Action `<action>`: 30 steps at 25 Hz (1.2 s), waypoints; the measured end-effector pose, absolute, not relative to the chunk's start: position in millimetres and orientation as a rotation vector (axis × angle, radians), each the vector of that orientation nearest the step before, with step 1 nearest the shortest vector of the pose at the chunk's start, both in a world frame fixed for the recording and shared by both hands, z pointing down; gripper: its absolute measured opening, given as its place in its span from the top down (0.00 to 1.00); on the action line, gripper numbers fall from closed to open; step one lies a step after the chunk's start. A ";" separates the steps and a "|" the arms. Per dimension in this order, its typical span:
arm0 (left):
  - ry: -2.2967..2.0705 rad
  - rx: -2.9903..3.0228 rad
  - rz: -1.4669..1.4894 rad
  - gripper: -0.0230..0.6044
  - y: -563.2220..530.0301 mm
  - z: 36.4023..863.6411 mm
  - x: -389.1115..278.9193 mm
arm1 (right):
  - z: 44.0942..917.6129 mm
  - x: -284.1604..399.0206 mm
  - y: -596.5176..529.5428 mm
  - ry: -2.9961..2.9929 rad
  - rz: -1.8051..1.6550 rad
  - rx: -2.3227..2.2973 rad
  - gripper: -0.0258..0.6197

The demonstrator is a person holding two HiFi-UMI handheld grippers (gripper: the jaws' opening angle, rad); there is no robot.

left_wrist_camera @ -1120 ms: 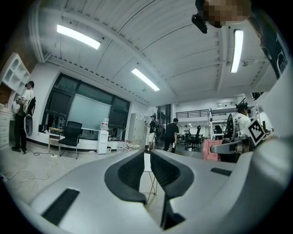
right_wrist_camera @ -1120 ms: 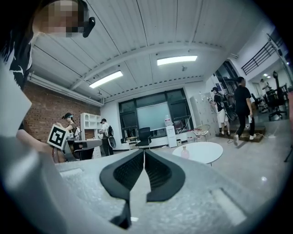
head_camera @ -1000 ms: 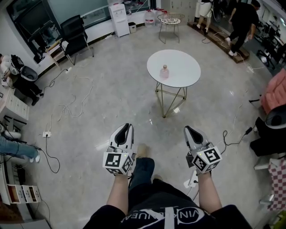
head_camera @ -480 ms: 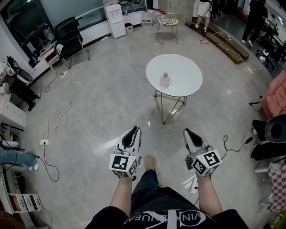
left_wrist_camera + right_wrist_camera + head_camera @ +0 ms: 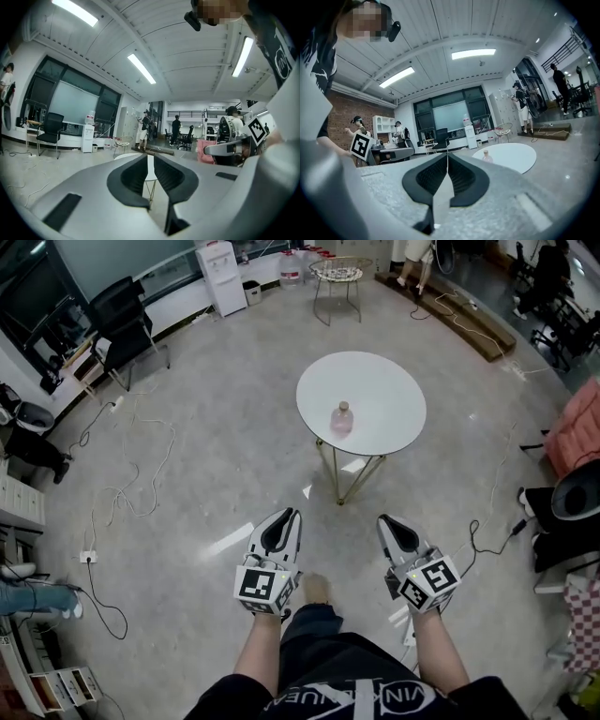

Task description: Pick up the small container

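Observation:
A small pink container (image 5: 342,418) with a pale cap stands upright near the middle of a round white table (image 5: 389,390) ahead of me. It also shows in the right gripper view as a small pink container (image 5: 487,156) on the white table (image 5: 513,156). My left gripper (image 5: 281,528) and right gripper (image 5: 395,531) are held low in front of me, well short of the table. Both are shut with nothing between their jaws. In the left gripper view the left gripper (image 5: 150,161) hides most of the table.
The table stands on thin gold legs (image 5: 342,474) on a grey floor. Cables (image 5: 131,493) trail at the left. A black chair (image 5: 117,324), a white water dispenser (image 5: 220,277) and a wire side table (image 5: 337,277) stand at the back. A pink seat (image 5: 577,432) is at the right.
The view has moved forward: the table and container sit slightly lower and nearer in the head view. Both grippers stay shut and held side by side.

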State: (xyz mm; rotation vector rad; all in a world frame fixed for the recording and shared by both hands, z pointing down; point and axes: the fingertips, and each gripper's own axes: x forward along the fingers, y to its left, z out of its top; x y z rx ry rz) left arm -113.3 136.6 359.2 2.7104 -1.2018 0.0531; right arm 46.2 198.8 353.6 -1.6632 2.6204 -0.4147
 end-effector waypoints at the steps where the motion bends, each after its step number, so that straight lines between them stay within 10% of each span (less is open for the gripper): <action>1: -1.199 2.710 0.049 0.90 126.0 359.7 -113.8 | 355.5 43.6 190.0 2.625 -0.413 -1.664 0.95; 30: -1.076 2.694 0.096 0.90 13.7 404.8 -66.9 | 397.2 78.1 70.8 2.638 -0.449 -1.744 0.95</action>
